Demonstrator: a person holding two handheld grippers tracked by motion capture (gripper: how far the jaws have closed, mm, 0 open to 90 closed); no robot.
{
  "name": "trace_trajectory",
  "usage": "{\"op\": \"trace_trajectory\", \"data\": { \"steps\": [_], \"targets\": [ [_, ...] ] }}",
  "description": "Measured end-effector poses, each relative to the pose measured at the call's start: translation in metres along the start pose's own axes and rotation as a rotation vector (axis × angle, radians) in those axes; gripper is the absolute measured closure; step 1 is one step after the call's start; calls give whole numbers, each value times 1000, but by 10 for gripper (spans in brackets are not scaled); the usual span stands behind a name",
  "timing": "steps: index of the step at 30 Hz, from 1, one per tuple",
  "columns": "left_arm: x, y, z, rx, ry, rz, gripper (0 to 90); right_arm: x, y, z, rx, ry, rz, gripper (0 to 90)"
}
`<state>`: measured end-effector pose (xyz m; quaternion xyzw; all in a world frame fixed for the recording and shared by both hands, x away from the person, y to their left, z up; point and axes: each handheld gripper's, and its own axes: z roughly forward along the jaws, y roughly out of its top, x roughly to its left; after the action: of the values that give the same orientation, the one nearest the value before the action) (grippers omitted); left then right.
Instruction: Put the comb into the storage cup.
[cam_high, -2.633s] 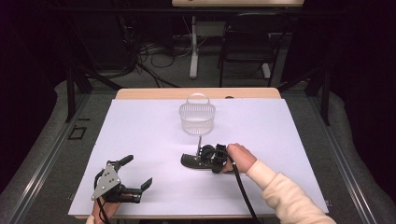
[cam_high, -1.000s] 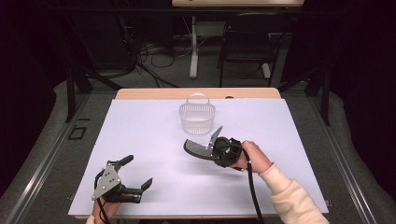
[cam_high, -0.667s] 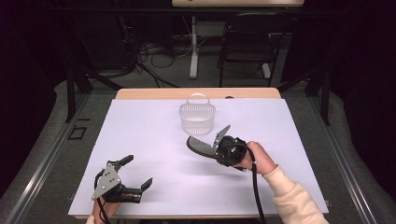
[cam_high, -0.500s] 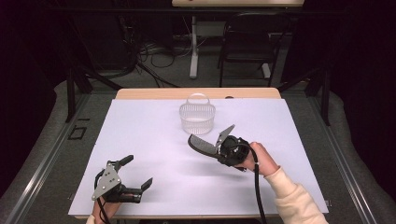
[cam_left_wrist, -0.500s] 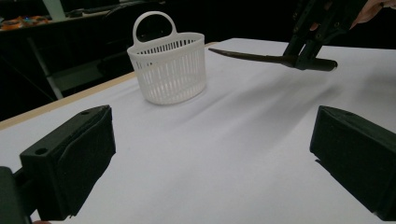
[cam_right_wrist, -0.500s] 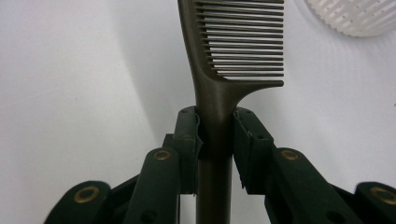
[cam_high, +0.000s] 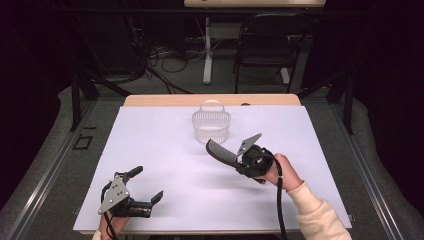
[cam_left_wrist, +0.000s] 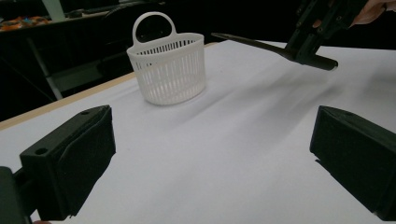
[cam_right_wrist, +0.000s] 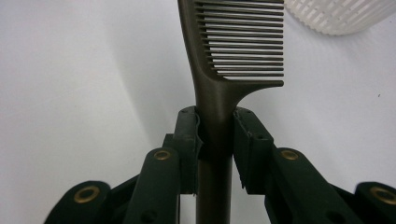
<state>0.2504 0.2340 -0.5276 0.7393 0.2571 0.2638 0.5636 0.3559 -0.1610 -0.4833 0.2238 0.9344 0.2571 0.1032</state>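
- High view: the right gripper holds a dark comb above the table, just near of the white basket; the left gripper, jaws wide apart, sits near-left.
- Left gripper view: jaws spread, empty; basket far left.
- Right gripper view: jaws clamped on the comb's handle.

My right tool is black all over, with a grey three-cornered plate at its twelve o'clock side and a thick black cable trailing to six o'clock. Up close its linkage arms carry brass-coloured rivets, and small screw holes dot the pads. My left tool is black too, topped by a grey plate with dark holes. My right sleeve is cream.
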Motion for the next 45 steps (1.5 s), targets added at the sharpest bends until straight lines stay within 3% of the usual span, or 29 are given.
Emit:
{"op": "trace_trajectory", "data": {
  "steps": [45],
  "targets": [
    [0, 0, 0, 1, 2, 4, 1, -15, -11, -19, -102, -72, 96, 726]
  ]
}}
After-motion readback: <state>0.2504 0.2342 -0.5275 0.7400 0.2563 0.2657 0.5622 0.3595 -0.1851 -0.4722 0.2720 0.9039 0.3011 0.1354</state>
